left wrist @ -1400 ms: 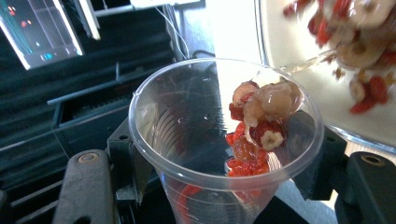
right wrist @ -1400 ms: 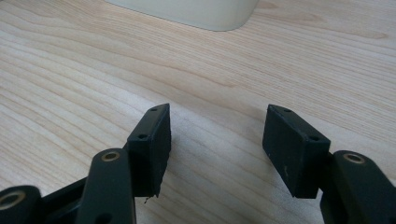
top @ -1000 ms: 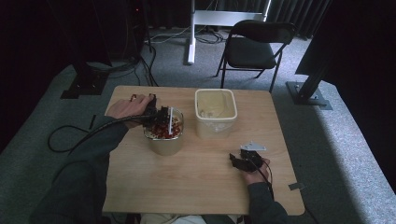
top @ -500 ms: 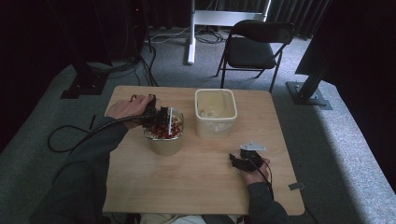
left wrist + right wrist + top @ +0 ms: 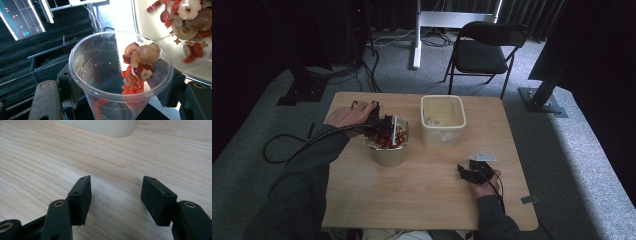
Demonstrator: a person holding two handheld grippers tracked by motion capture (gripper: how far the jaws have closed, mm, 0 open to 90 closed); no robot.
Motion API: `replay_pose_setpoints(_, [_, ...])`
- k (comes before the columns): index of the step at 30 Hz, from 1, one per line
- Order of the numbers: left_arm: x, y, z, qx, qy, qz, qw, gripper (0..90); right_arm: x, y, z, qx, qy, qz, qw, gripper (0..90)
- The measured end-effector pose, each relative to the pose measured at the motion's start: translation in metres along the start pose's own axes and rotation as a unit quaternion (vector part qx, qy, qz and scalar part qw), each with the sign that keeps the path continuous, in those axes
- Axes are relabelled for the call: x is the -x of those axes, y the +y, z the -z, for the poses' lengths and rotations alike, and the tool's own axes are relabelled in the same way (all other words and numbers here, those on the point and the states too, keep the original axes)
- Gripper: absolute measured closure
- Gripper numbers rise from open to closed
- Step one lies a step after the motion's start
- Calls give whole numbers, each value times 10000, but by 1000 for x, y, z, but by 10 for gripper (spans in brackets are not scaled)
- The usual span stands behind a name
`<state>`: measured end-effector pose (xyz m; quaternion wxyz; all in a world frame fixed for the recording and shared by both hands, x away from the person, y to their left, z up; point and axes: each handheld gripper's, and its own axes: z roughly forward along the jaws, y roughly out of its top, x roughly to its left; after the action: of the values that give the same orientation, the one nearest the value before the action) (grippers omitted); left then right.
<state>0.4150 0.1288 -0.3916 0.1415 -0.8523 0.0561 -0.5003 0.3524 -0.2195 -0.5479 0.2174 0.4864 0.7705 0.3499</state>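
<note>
My right gripper [image 5: 473,172] sits low in the lower right of the high view, on the pale wooden counter [image 5: 422,190], my hand [image 5: 486,181] behind it. In the right gripper view its jaws stand well apart with nothing but bare wood grain between them, and the base of the cream plastic tub [image 5: 105,126] shows at the top edge of that frame.

Farther up and left in the high view, my left gripper [image 5: 384,126] hangs over the rim of the clear square container of red and pale dried fruit [image 5: 388,142], my left hand [image 5: 349,115] just behind it. In the left gripper view its jaws are clamped on the sides of a clear ribbed plastic cup [image 5: 120,75], tilted with its mouth toward the camera. Red berries and pale round slices [image 5: 140,62] cling to the cup's right inner wall, and the container's fruit [image 5: 190,20] fills the upper right corner.

Just right of the container stands the cream tub [image 5: 442,120], open and near it but apart. Beyond the counter, at the top of the high view, a black folding chair [image 5: 486,50] stands on grey carpet [image 5: 562,150].
</note>
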Motion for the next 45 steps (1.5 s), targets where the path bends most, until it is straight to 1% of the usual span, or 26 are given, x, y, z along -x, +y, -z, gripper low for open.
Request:
replay_pose_setpoints(2, [0,-1,0,-17,-13,24,10000,336,0,0,0,0,-1,-1,10000,410])
replay_pose_setpoints(8, [0,-1,0,-30,3,-19,10000,336,0,0,0,2,0,-2,10000,410])
replay_pose_setpoints(11, [1,-2,-1,-48,-8,3,10000,336,0,0,0,2,-1,-2,10000,411])
replay_pose_setpoints(17, [1,-2,-1,-54,3,-28,10000,336,0,0,0,1,-1,1,10000,410])
replay_pose_setpoints(24, [0,-2,-1,-45,-14,-2,10000,336,0,0,0,1,-1,-1,10000,410])
replay_pose_setpoints(42, [0,-3,-1,-68,-10,-50,10000,336,0,0,0,1,-1,1,10000,410])
replay_pose_setpoints(45, [1,-2,-1,-64,-21,-34,10000,336,0,0,0,1,-1,-1,10000,410])
